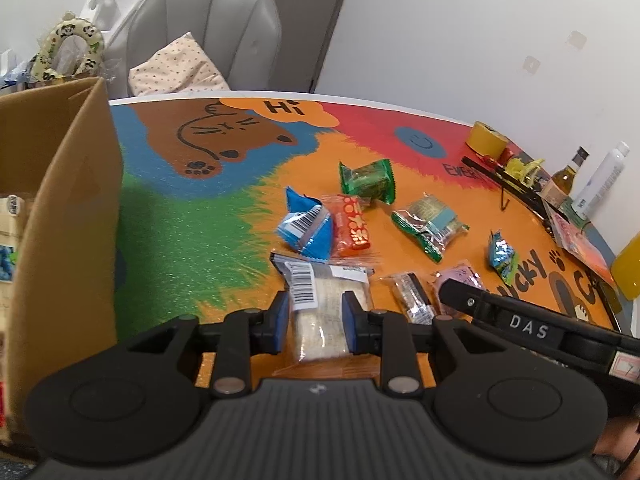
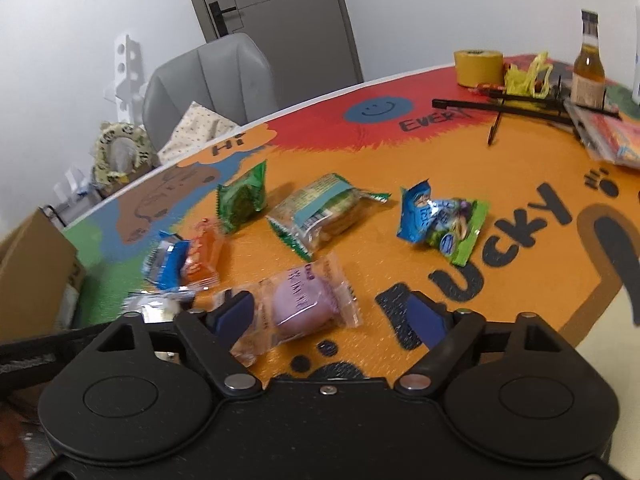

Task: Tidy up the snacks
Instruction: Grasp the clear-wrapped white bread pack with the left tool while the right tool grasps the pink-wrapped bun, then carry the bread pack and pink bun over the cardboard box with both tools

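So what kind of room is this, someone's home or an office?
Probably a home dining or living area: a round table with a cartoon-print cover, a padded grey chair holding a cushion, and an interior door.

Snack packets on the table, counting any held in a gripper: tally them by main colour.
Green packets: 2
Blue packets: 2
Orange packet: 1
Purple packet: 1
Pale packet, in left gripper: 1
Black-and-clear packet: 1
Total: 8
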`<state>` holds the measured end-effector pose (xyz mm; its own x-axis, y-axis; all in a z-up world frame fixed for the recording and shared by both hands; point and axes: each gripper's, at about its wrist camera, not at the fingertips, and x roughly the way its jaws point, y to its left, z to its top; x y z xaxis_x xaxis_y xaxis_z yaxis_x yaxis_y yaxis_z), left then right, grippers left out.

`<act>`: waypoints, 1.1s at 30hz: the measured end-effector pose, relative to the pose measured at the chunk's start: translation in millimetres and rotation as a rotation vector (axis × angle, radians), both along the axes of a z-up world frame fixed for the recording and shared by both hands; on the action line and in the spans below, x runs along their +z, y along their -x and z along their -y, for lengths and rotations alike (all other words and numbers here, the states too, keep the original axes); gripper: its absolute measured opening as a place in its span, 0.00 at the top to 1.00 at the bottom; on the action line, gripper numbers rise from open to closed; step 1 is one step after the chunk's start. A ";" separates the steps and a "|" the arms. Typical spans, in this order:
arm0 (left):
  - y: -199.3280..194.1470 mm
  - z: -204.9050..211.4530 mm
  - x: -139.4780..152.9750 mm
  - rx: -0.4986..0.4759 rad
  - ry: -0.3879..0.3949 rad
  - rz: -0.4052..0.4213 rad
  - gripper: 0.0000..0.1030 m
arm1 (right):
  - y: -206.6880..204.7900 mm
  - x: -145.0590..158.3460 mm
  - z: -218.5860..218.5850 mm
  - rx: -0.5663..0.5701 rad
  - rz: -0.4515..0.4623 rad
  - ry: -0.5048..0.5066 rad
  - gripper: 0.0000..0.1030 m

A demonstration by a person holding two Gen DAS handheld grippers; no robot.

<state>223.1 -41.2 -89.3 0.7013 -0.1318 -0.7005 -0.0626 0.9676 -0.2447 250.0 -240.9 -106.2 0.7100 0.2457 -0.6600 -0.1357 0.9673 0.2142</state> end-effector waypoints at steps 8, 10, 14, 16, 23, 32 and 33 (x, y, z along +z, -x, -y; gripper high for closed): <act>-4.3 20.0 0.5 -0.013 -0.035 0.026 0.36 | 3.7 0.2 24.0 -0.002 -0.001 -0.046 0.63; -7.4 25.8 -3.7 -0.017 -0.049 0.018 0.35 | 6.1 0.6 28.9 -0.007 -0.005 -0.049 0.63; -13.6 32.0 -15.5 -0.013 -0.078 -0.022 0.35 | 13.1 0.4 36.6 -0.016 -0.007 -0.057 0.64; -11.4 35.4 -16.9 -0.017 -0.106 -0.008 0.35 | 16.5 0.3 39.1 -0.016 -0.005 -0.061 0.65; -7.1 32.1 -17.1 -0.011 -0.135 -0.001 0.55 | 21.3 -0.1 41.9 -0.017 -0.001 -0.108 0.70; 6.5 23.1 -6.6 -0.004 -0.112 0.014 0.57 | 29.9 10.6 33.7 0.011 0.033 -0.139 0.71; 7.9 22.2 -4.4 -0.004 -0.108 0.020 0.57 | 30.6 12.3 32.4 0.013 0.036 -0.138 0.71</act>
